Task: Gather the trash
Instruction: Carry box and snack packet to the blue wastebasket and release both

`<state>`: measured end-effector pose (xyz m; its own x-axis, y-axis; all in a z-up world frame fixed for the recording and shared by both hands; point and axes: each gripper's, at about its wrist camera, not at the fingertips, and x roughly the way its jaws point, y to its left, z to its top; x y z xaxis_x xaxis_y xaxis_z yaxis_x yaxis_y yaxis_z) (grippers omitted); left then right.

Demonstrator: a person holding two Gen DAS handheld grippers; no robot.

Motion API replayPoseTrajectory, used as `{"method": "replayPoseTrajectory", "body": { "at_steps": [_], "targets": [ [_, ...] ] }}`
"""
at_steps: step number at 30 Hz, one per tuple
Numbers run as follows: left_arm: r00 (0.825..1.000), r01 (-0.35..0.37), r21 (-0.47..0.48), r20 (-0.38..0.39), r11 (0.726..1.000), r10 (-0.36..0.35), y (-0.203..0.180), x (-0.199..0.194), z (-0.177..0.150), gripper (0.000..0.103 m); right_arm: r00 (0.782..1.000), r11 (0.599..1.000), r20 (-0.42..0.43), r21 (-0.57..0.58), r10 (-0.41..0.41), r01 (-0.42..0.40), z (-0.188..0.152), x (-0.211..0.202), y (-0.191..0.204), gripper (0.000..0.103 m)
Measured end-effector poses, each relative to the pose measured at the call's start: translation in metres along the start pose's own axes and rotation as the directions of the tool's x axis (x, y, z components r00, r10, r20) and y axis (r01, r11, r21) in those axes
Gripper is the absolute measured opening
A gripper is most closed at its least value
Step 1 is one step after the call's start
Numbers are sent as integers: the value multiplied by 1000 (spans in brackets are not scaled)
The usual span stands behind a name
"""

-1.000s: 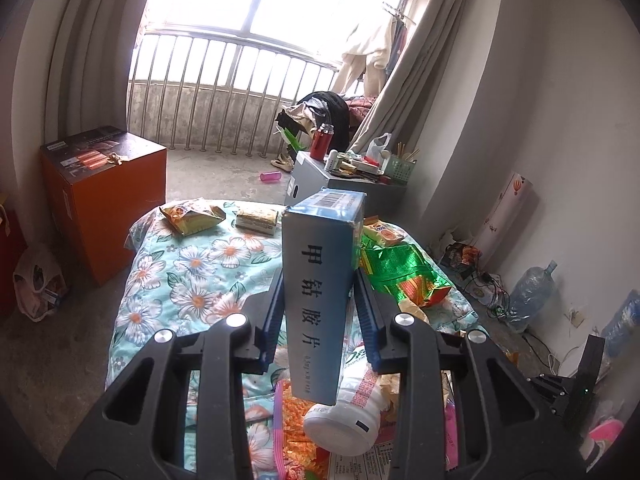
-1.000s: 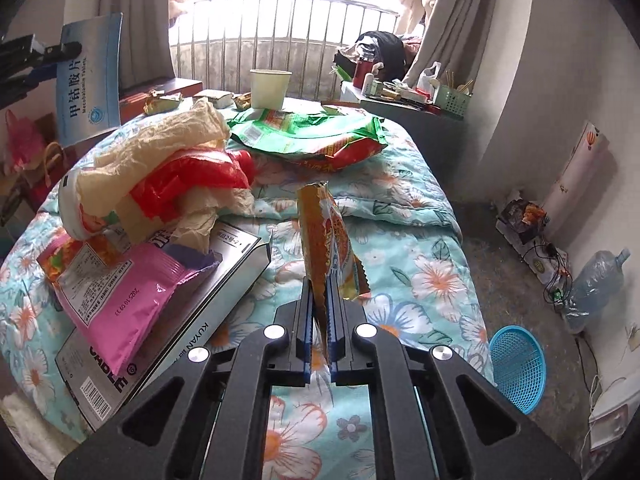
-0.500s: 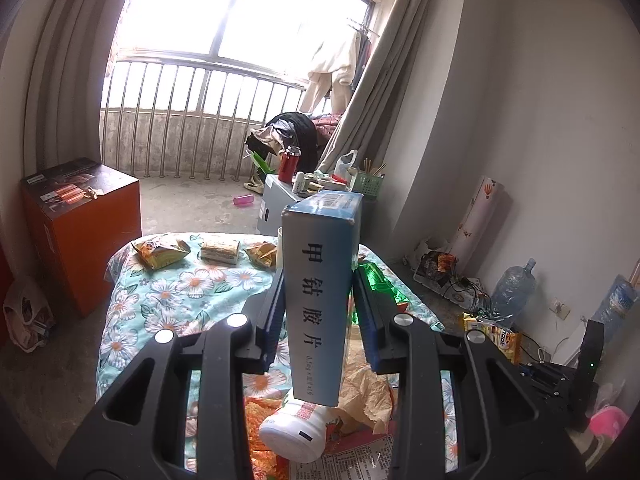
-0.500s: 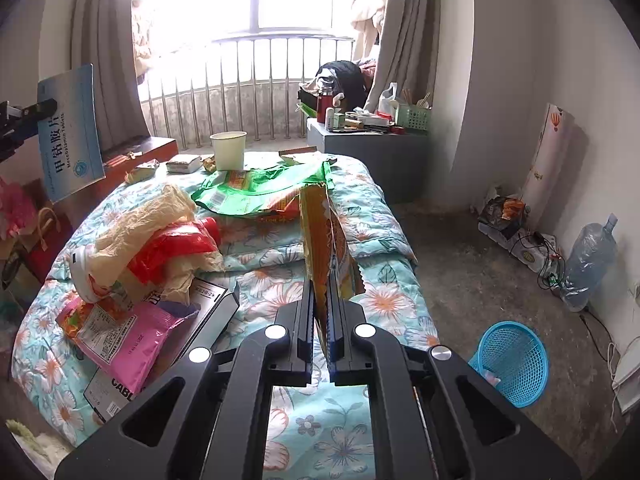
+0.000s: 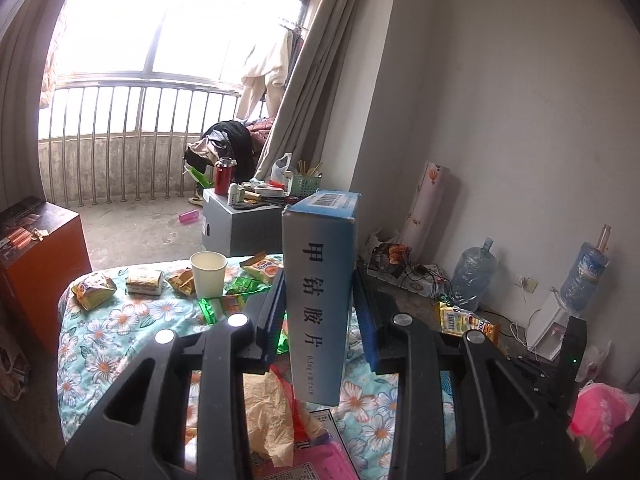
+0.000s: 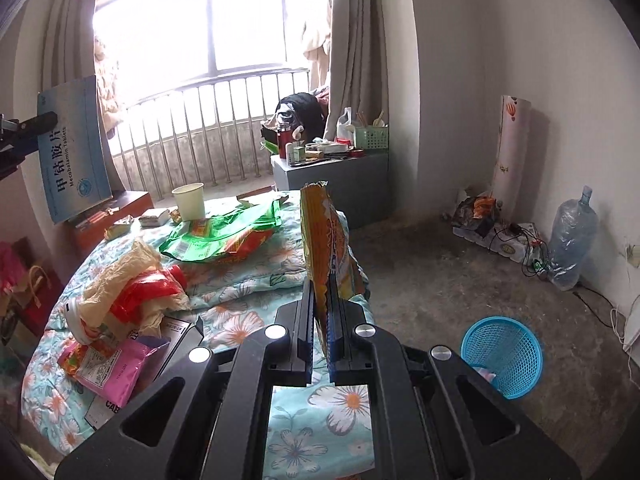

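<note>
Collection partly under way. The left tool is clamped on an upright blue medicine box; the right tool is pressed together on a flattened yellow snack wrapper. Both items are lifted clear of the bed but not yet deposited. The blue basket stands on the floor at four o'clock from the right tool. Still left on the bed: a green bag, a paper cup, a pink packet and crumpled wrappers at nine o'clock.
</note>
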<state>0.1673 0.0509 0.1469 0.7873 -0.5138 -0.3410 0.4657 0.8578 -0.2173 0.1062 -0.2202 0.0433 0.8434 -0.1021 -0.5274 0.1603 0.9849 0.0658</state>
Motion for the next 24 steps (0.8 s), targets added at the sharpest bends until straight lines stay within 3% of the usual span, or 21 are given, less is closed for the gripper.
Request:
{"method": "replayPoseTrajectory", "body": {
  "at_steps": [6, 12, 17, 21, 24],
  "targets": [
    [992, 122, 57, -45, 991, -119, -60, 43, 8, 30, 998, 993, 26, 106, -56, 53, -6, -17, -54, 5],
    [962, 255, 84, -122, 963, -244, -132, 102, 7, 30, 991, 961, 23, 248, -131, 121, -21, -32, -122, 5],
    [916, 359, 88, -225, 929, -332, -198, 167, -10, 30, 980, 896, -3, 406, -198, 182, -41, -38, -195, 5],
    [858, 438, 64, -326, 897, -396, -249, 226, -28, 30, 965, 824, -69, 507, -254, 253, -61, -28, -251, 5],
    [821, 466, 52, -398, 883, -410, -283, 275, -48, 30, 961, 771, -127, 575, -244, 272, -80, -9, -289, 5]
  ]
}}
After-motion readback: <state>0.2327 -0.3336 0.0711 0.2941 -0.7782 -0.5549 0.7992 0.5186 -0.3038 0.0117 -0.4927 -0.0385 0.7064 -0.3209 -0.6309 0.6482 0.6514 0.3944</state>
